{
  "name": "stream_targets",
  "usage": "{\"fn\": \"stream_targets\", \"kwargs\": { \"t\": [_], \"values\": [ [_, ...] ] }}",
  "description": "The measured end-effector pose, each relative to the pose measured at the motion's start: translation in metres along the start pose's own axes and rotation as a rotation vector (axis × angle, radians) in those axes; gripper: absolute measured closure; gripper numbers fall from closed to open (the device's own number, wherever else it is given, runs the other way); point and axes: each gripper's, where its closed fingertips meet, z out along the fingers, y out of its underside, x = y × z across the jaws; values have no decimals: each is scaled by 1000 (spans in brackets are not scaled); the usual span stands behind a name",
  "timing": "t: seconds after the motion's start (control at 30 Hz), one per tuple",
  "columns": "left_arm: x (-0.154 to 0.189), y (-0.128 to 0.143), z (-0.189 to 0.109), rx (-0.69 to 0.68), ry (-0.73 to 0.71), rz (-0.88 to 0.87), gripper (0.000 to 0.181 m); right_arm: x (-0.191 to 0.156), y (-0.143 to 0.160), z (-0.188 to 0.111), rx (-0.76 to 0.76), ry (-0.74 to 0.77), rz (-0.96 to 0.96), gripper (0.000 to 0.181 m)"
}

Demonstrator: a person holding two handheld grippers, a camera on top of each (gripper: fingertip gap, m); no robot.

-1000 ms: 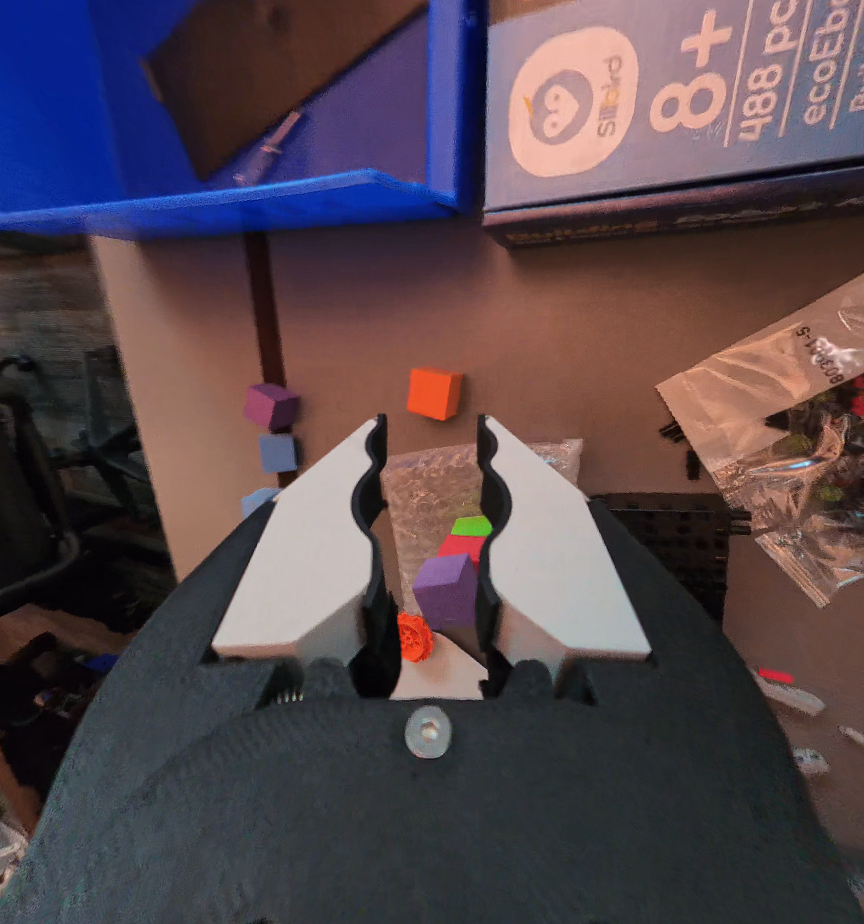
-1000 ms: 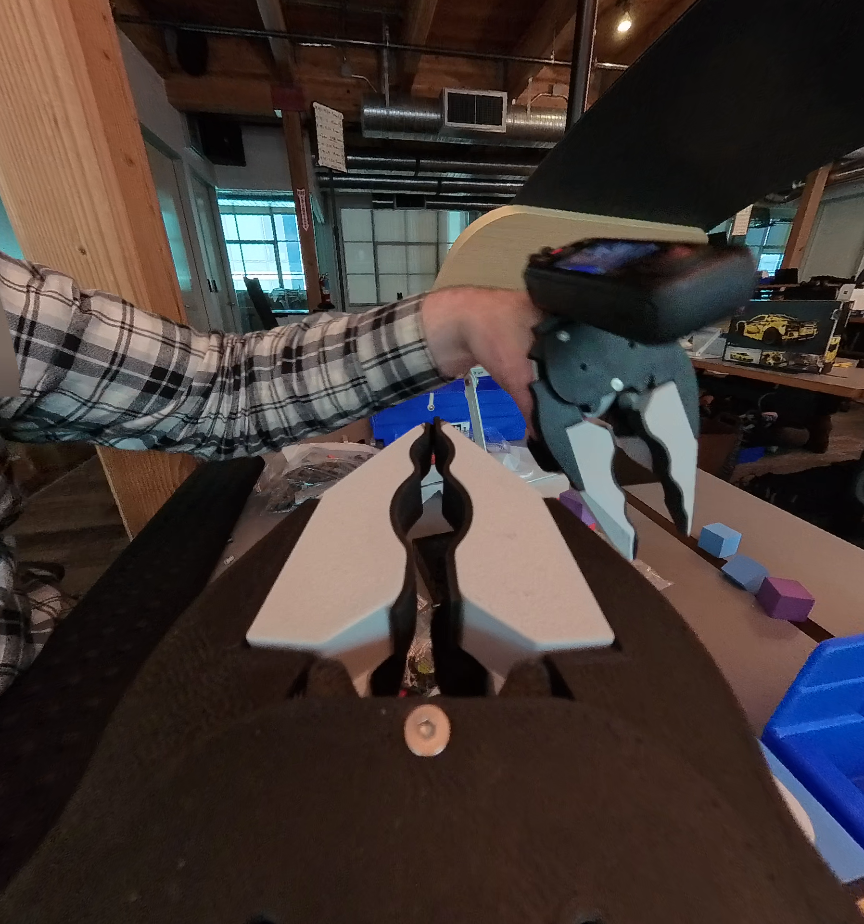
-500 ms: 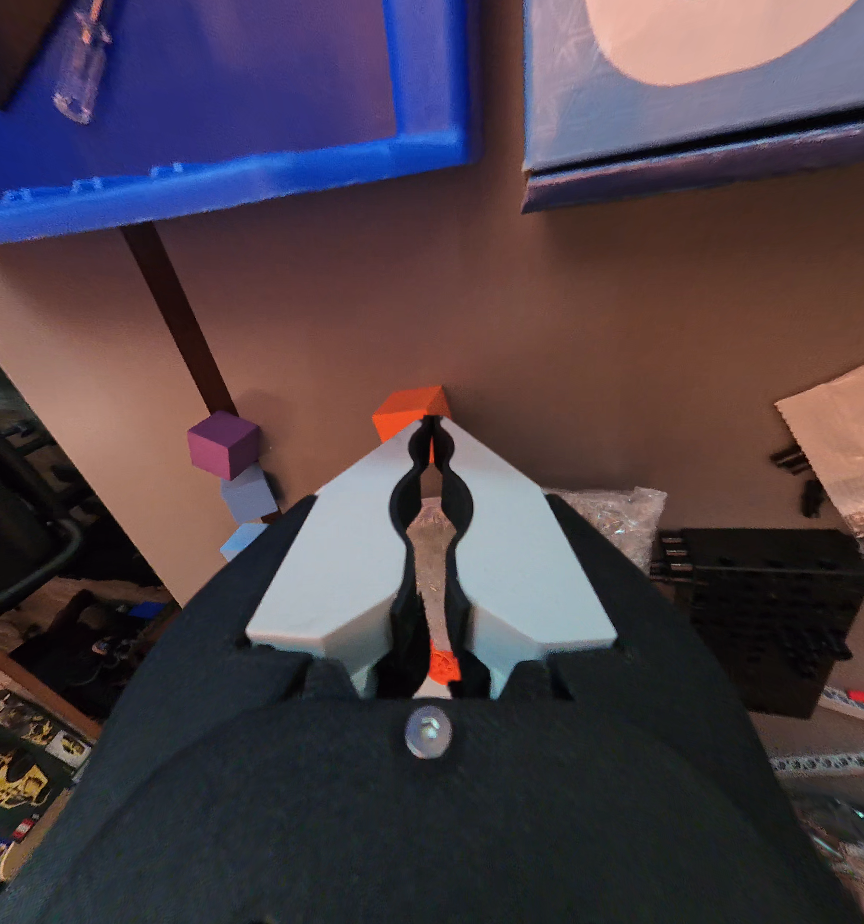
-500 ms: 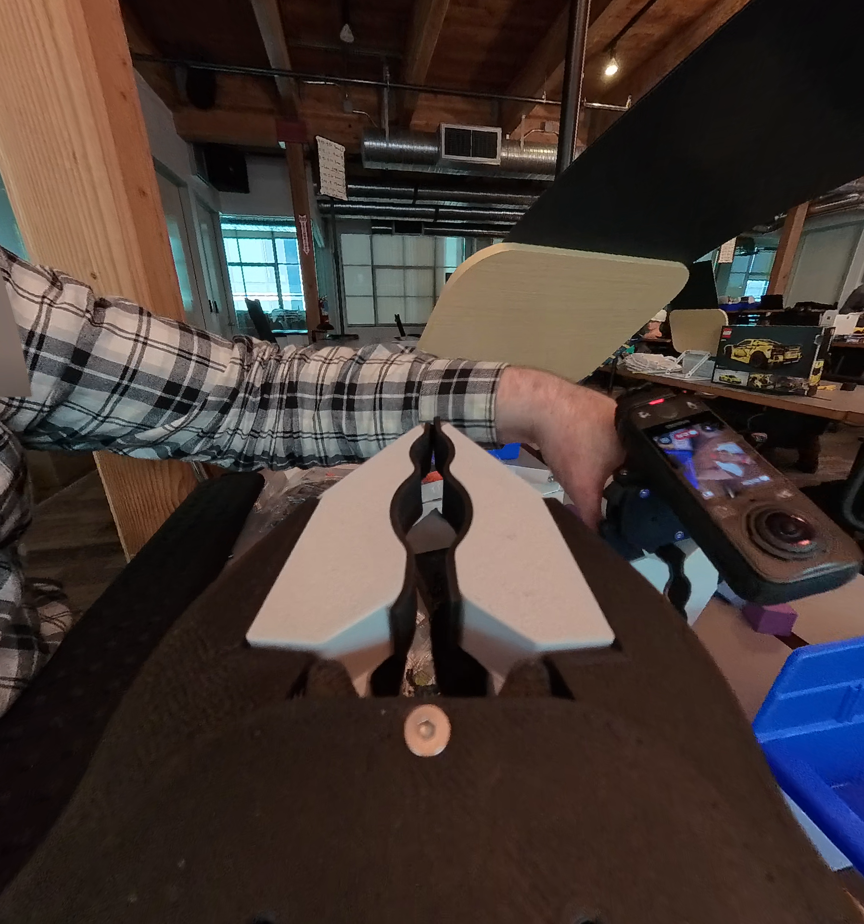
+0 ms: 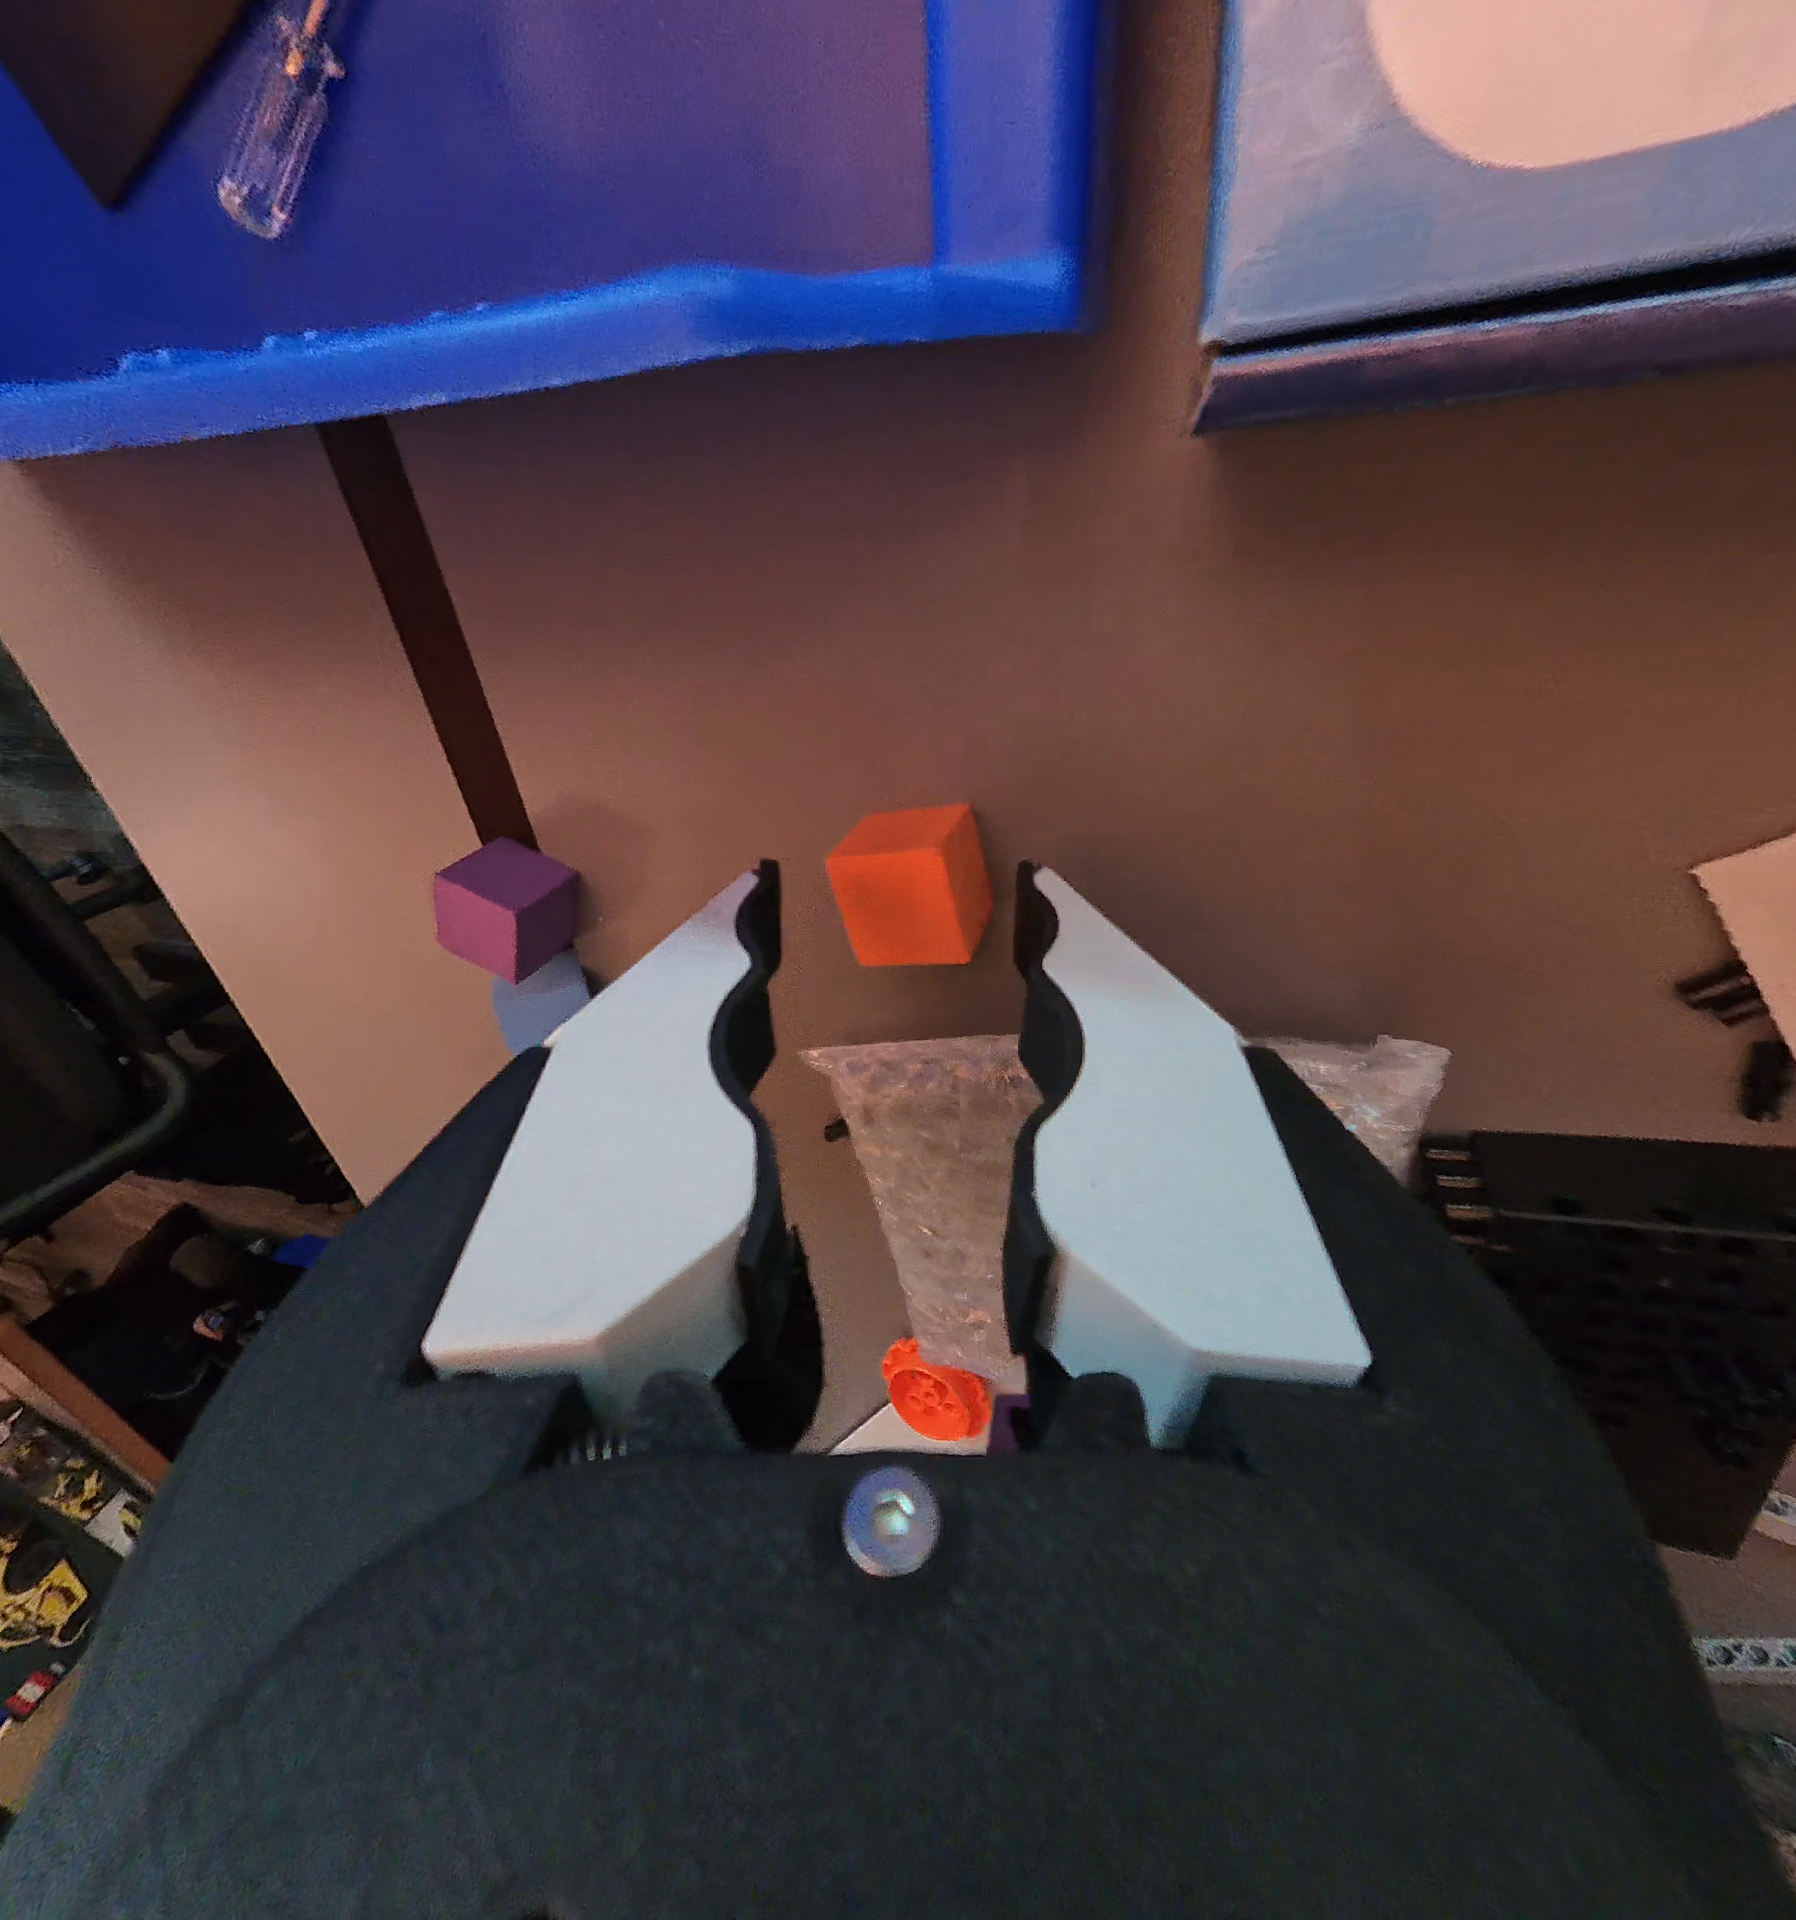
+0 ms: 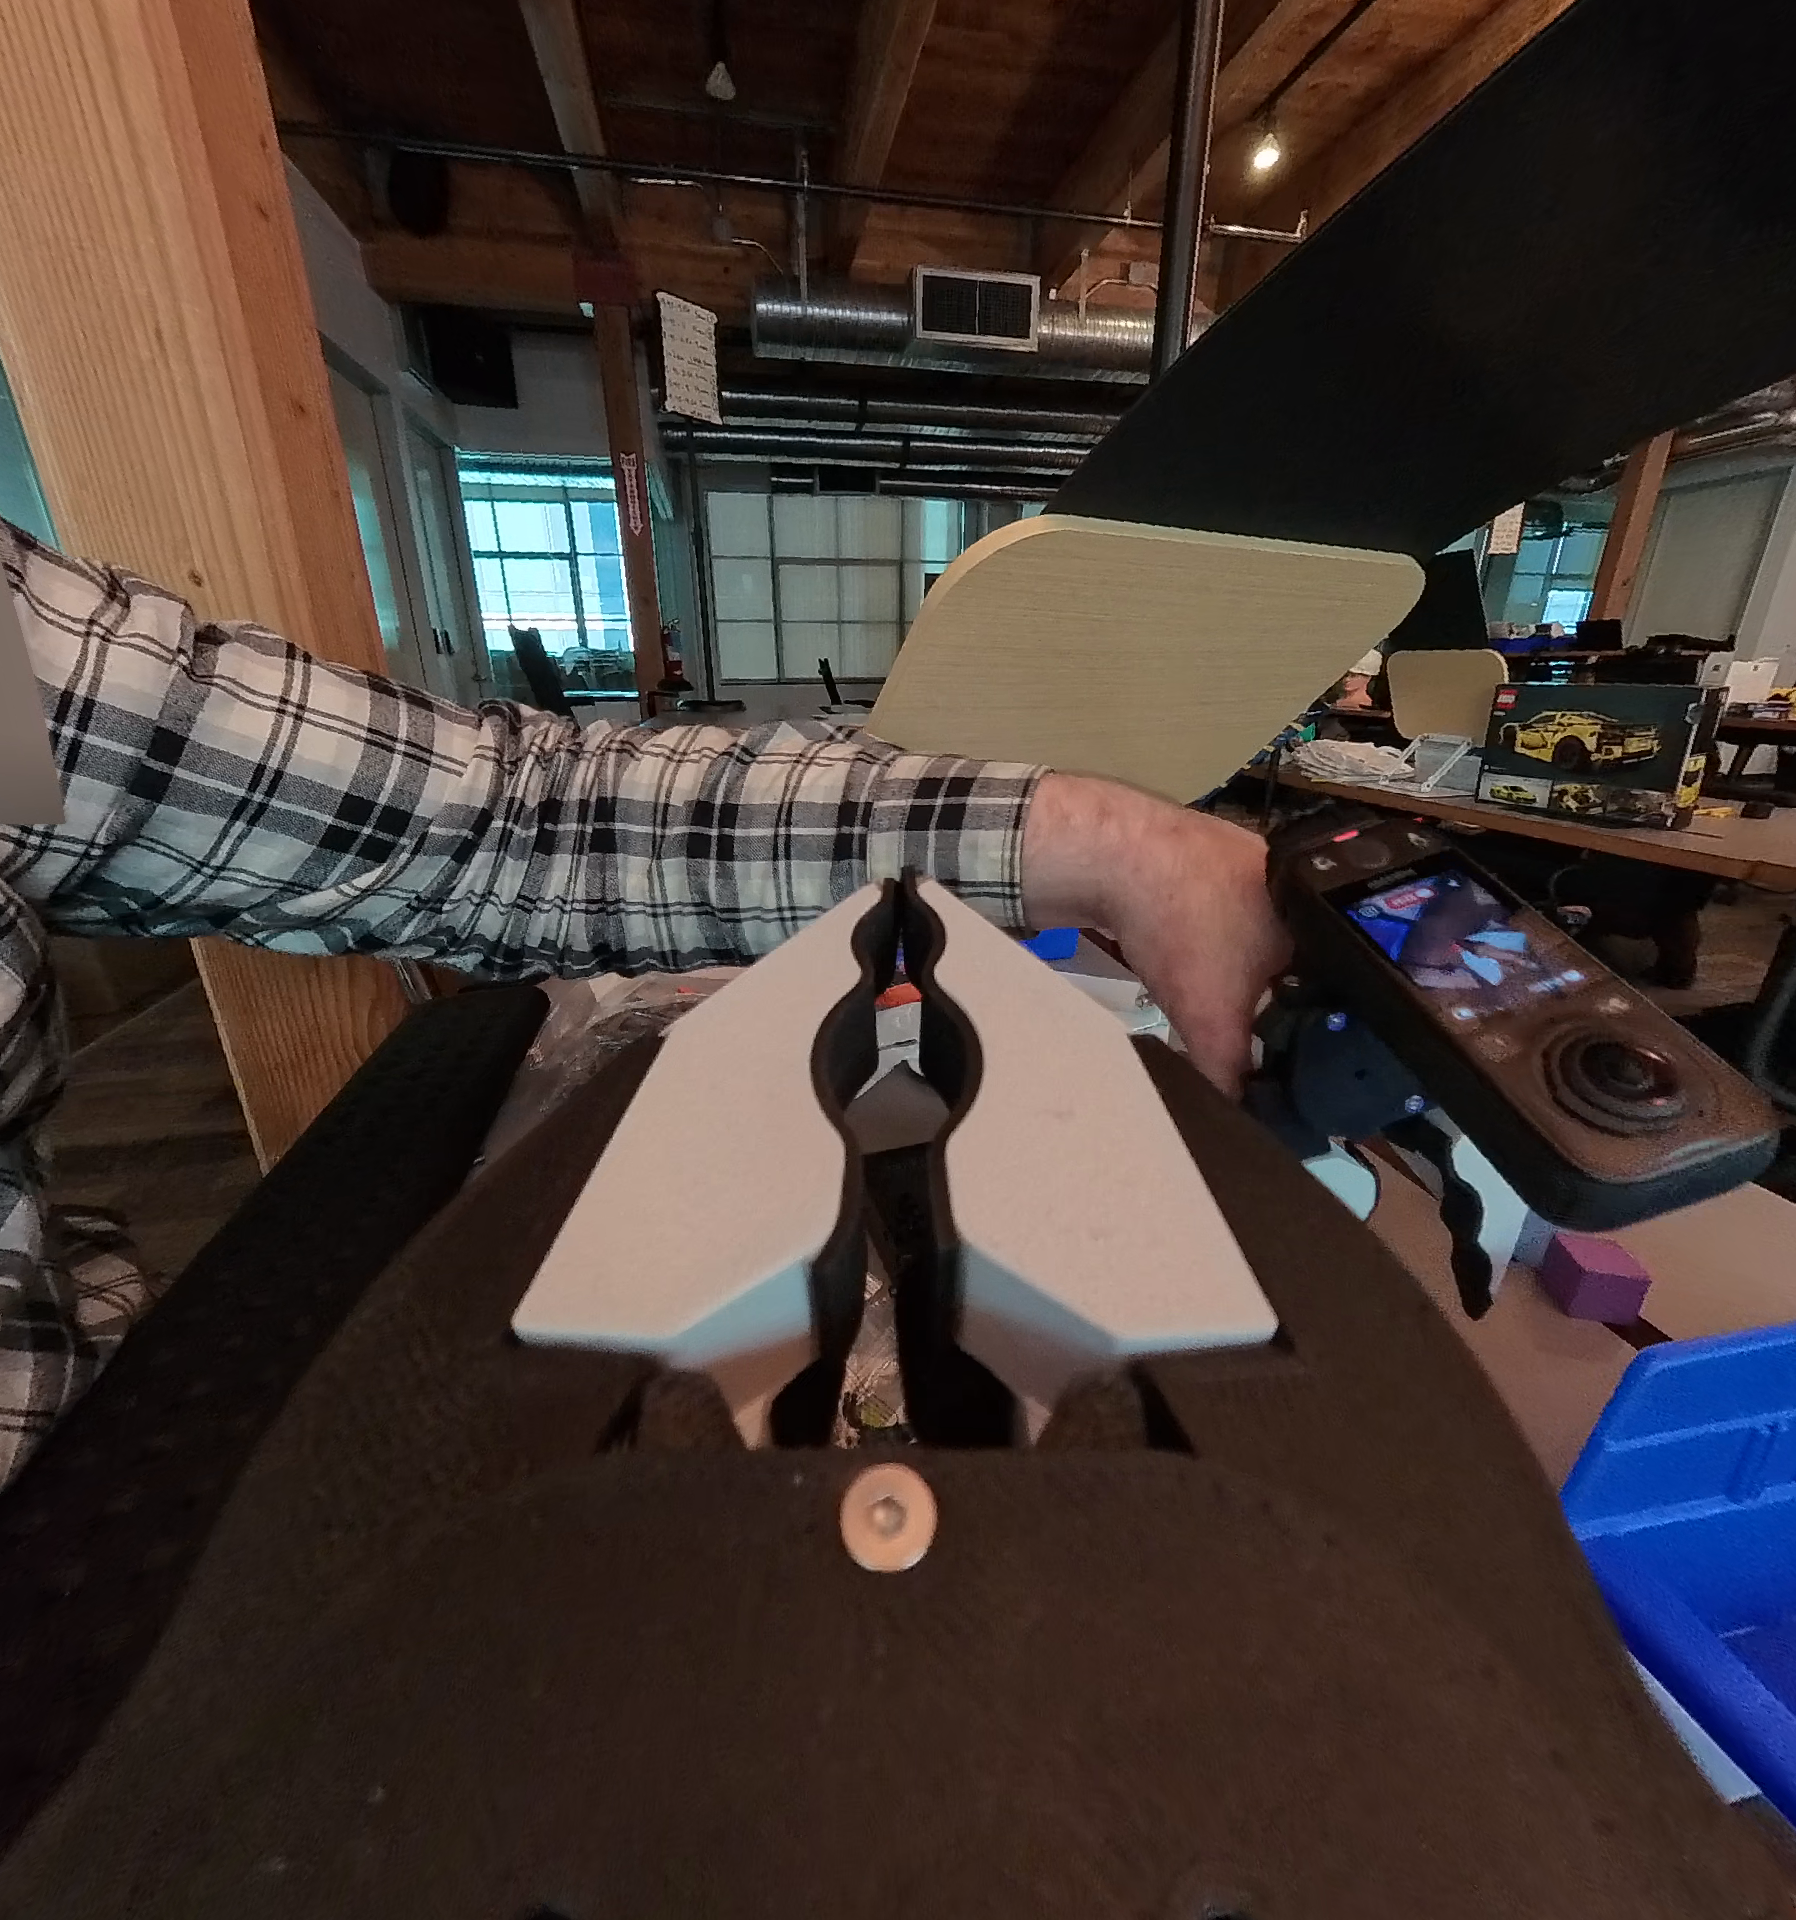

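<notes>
Orange cube: on tabletop, just beyond left gripper tips.
Left jaws: wide, empty.
Right gripper jaws: closed, empty.

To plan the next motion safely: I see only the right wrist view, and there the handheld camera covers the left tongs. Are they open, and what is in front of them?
Observer: The left tongs are open and empty; an orange cube shows between their tips, with a gap on each side.
Operator: What lies below them?
Observer: A clear plastic bag on the table.
Operator: Is something inside the blue bin?
Observer: A screwdriver with a clear handle lies in the blue bin.
</notes>
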Motion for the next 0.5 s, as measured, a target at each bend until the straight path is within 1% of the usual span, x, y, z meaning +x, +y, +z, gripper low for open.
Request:
{"fn": "stream_targets", "kwargs": {
  "t": [0.1, 0.13, 0.17, 0.2, 0.3, 0.4, 0.5],
  "values": [
    [4, 3, 11, -35, 66, -20, 139, 0, 0, 0, -2, -1, -1, 181],
    [5, 5, 15, -48, 75, -16, 143, 0, 0, 0, -1, -1, -1, 181],
    [4, 6, 18, -57, 68, -11, 149, 0, 0, 0, 0, -1, -1, 181],
    [3, 7, 20, -67, 68, -8, 152, 0, -1, 0, 1, 0, -1, 181],
    [3, 7, 19, -71, 67, -3, 153, 0, -3, -1, 8, 2, -1, 181],
    [-1, 7, 6, -44, 36, -13, 153, 0, -4, -1, 11, 1, -1, 181],
    [-8, 0, -26, 67, -44, -68, 153, 0, -4, -2, 13, 0, -2, 181]
  ]
}}
